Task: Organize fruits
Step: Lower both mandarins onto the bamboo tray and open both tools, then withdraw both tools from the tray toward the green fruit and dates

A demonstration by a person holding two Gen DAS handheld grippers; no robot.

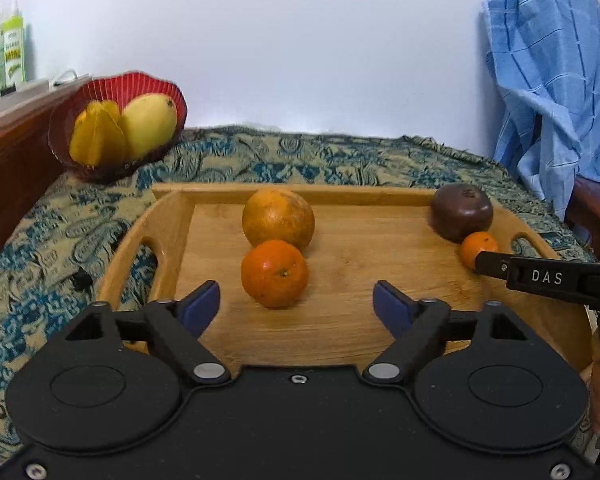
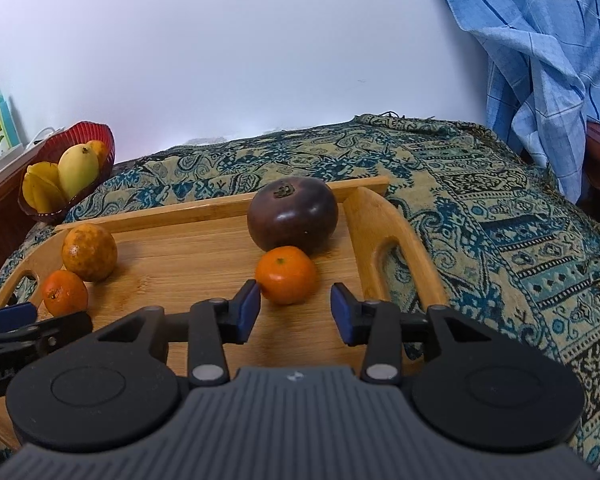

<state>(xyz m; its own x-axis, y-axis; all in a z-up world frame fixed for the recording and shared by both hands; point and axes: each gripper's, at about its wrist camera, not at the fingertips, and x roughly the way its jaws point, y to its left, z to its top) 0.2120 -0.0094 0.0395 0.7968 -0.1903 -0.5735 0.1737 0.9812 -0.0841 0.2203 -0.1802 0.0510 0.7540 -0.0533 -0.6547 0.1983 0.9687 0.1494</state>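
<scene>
While both grippers hang low over the wooden tray [image 1: 172,216], the right gripper [image 2: 295,312] is open, and the small round orange mandarin [image 2: 286,274] sits just ahead between its blue pads, touching the left one. Behind it rests the dark purple round fruit [image 2: 292,214]. Far off stands the red bowl [image 2: 100,136].

The left gripper [image 1: 296,305] is open too, with 1 bigger orange mandarin [image 1: 274,273] just ahead.

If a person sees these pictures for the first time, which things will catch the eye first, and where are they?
The wooden tray on the patterned cloth holds two fruit pairs: a bright tangerine touching a yellowish orange mid-tray, and a small tangerine against a dark purple fruit near the right handle. Both the left gripper and the right gripper are open, each just short of a tangerine. A red bowl of yellow fruit stands at back left.
</scene>
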